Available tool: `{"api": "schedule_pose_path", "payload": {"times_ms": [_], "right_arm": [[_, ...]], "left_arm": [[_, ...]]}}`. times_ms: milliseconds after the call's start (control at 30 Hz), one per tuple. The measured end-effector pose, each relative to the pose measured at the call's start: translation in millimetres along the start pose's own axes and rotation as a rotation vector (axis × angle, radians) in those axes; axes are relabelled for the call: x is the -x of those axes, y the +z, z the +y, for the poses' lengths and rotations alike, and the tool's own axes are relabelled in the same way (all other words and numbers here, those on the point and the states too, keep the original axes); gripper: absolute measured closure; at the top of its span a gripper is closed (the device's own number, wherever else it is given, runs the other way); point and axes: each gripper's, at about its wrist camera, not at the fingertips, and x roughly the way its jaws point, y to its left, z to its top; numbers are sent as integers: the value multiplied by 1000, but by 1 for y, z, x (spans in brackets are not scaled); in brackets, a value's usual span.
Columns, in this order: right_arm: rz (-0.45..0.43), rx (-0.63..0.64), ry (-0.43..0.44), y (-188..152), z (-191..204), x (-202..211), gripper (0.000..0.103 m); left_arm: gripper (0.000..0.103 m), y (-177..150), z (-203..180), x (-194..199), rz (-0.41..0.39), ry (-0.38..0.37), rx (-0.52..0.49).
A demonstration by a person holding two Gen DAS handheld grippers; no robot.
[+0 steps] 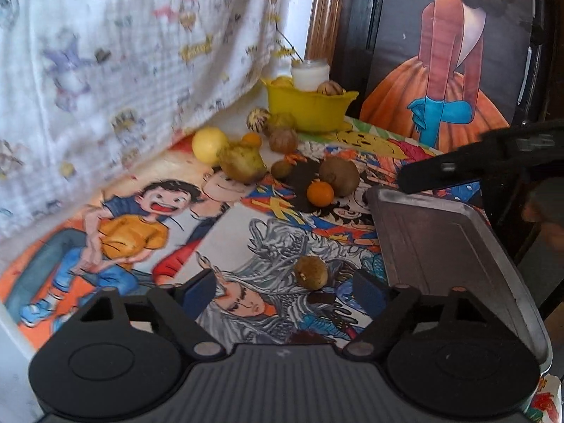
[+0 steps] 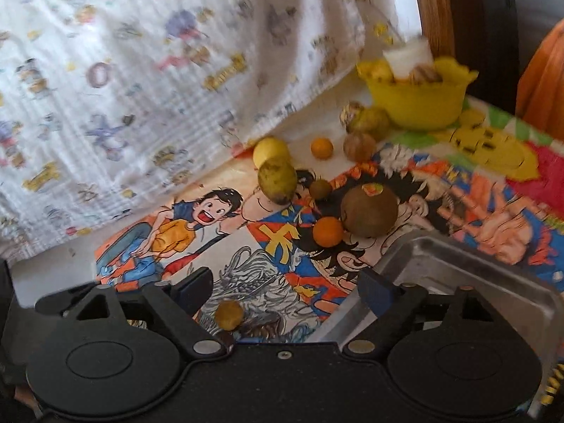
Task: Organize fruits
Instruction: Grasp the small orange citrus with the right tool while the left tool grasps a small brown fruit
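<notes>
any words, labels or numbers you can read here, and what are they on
None can be read for certain.
White hanging cloth: repeated yellow printed lettering, too blurred to read.
Comic-print table cover: a yellow cross-like sign on blue in the right wrist view, not a readable word.
Large brown fruit: small coloured sticker on top, too small to read.
Yellow bowl and metal tray: no text visible.

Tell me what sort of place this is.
Most likely a room in a home: a table under a cartoon-print cloth, a printed fabric sheet hung behind it, and loose fruit beside a yellow bowl and a metal tray.
</notes>
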Motion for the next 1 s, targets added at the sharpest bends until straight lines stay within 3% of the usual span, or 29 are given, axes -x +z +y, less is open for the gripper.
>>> {"api": "schedule_pose_path", "payload": {"times_ms": [300, 367, 567, 867, 1000], "right_arm": [[37, -39, -29, 11, -16, -60, 33], [40, -59, -38, 12, -20, -70, 37], [35, -95, -53, 13, -28, -89, 45], [7, -101, -54, 20, -32, -101, 56], [1, -68, -81, 20, -29, -104, 67]], "left_arm": [[45, 2, -3, -31, 61, -32, 58], [55, 2, -3, -36, 67, -30, 69], [69, 5, -5, -44, 72, -56, 94], [74, 11, -9, -54, 60, -60, 96], [74, 13, -9, -58, 56, -59, 106]]}}
